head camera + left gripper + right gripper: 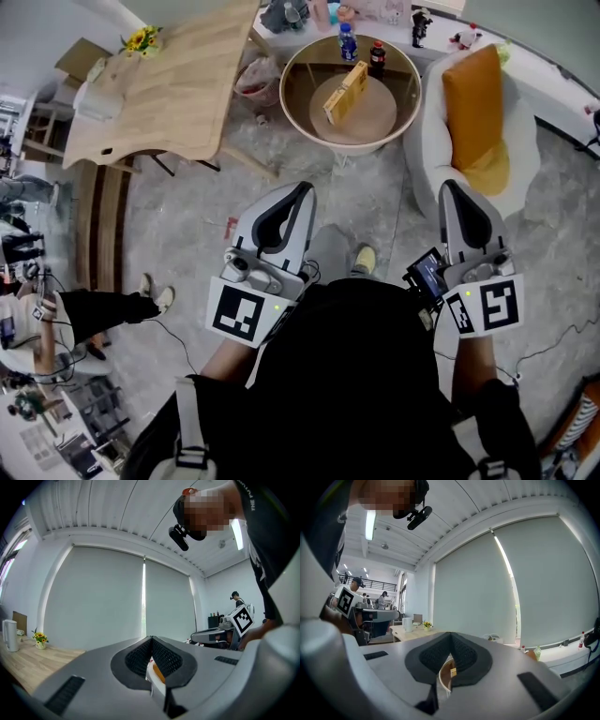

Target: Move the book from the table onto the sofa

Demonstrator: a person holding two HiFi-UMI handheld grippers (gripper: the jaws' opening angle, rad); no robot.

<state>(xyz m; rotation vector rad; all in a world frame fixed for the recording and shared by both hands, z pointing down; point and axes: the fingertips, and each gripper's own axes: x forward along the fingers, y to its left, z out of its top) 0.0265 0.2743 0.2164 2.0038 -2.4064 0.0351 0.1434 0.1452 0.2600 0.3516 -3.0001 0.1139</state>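
Note:
A yellow-tan book (345, 92) lies aslant on the inner disc of the round table (292, 105), far ahead of both grippers. To its right is the white sofa chair (429, 131) with an orange cushion (476, 108). My left gripper (305, 187) and right gripper (451, 187) are held close to my body and point forward, well short of the table. Both are shut with nothing between their pads. In the left gripper view the pads (140, 656) meet at the tip of the left gripper (152, 639). The right gripper (450, 634) shows the same, with the book (453, 671) glimpsed below the tip.
Two bottles (348, 42) (378, 56) stand at the round table's far rim. A long wooden table (169, 84) fills the upper left, with a pink bag (255, 80) beside it. A seated person's legs (112, 305) stretch in from the left, and cables trail on the floor.

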